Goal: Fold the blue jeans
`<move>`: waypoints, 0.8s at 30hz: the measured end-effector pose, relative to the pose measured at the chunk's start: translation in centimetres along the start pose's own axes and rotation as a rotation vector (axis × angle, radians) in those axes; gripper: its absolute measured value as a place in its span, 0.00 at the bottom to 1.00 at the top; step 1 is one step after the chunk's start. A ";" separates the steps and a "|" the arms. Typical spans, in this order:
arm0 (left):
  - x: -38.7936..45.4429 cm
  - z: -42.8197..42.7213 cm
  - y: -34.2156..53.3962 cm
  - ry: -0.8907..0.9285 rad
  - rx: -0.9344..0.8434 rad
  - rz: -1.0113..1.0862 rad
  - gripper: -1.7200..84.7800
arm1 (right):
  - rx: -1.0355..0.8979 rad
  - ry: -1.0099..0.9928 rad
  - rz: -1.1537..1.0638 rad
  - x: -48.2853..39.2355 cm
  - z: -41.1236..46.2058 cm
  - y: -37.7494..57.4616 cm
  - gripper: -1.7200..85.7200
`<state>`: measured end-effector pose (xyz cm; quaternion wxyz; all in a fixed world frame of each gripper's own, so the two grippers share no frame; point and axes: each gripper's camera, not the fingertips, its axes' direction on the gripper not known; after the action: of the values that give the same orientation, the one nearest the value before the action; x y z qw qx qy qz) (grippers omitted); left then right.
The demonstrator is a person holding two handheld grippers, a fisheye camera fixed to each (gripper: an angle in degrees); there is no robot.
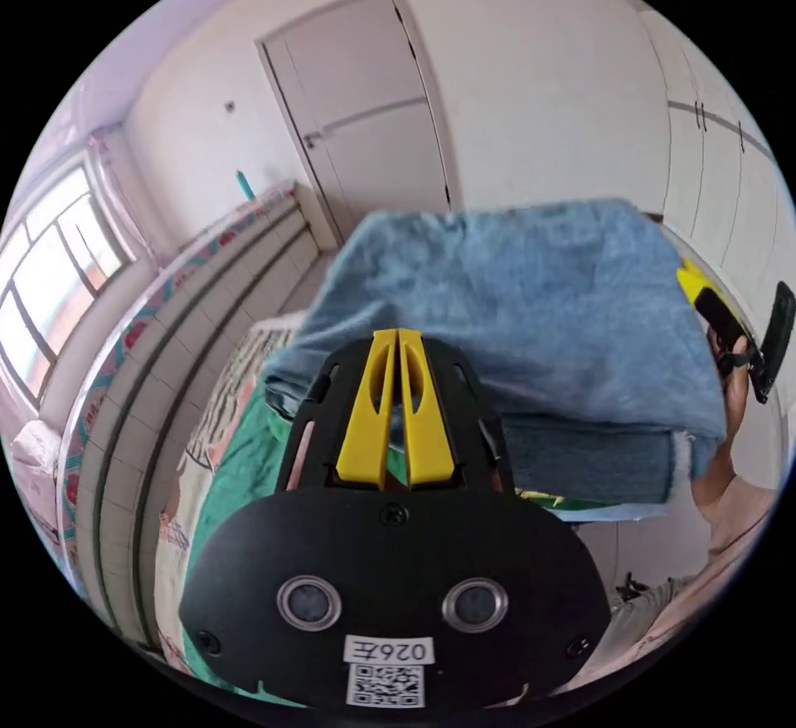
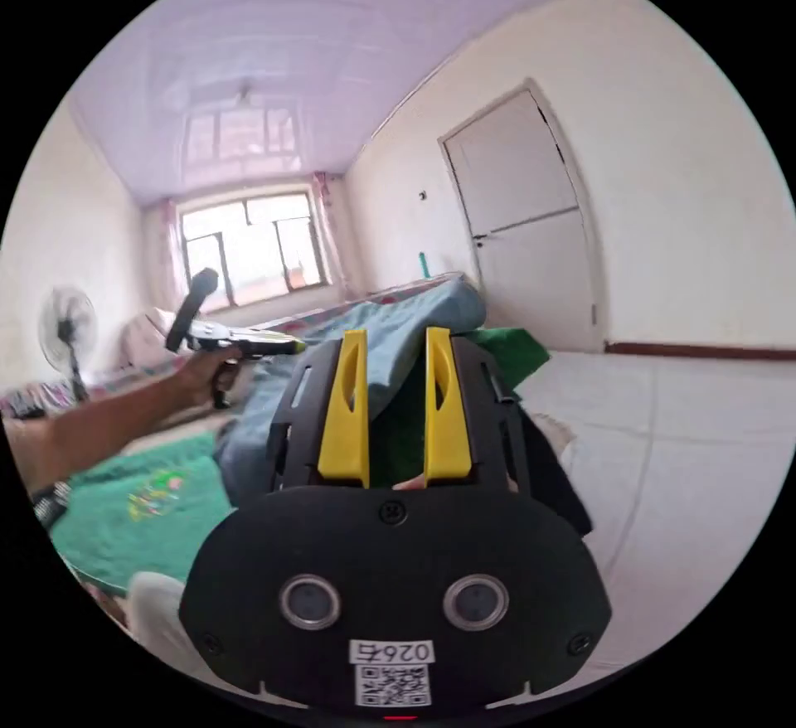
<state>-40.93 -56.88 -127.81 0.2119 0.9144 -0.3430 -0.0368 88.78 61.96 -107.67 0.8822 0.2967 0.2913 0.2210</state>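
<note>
gripping folded blue jeans (image 1: 531, 305) in left claw (image 1: 396, 340), right claw (image 2: 396, 347) apart

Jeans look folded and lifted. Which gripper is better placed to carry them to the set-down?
Left, probably. The left gripper has its jaws closed at the edge of the folded jeans, so it seems to hold them. The right gripper is open, jeans just past its tips.

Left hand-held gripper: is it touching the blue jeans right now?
Touching. In the left gripper view the left hand-held gripper has its yellow jaws closed together, tips pinching the lower edge of the folded blue jeans.
</note>
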 end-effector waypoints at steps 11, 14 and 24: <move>-14.0 -6.2 -0.6 -0.216 0.051 0.074 0.01 | 0.264 0.266 -0.423 -7.0 -5.8 -8.7 0.01; -20.3 -14.2 4.1 -0.159 0.163 -0.001 0.01 | 0.030 0.441 -0.530 -6.3 1.0 -12.9 0.01; -40.2 -50.7 40.4 -0.430 0.162 -0.213 0.01 | 0.209 0.229 -0.341 -5.2 -4.1 -26.7 0.01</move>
<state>-85.44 -39.94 -68.28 0.0548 0.9305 -0.2837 -0.2252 88.10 41.23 -125.80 0.8324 0.3061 0.4566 0.0698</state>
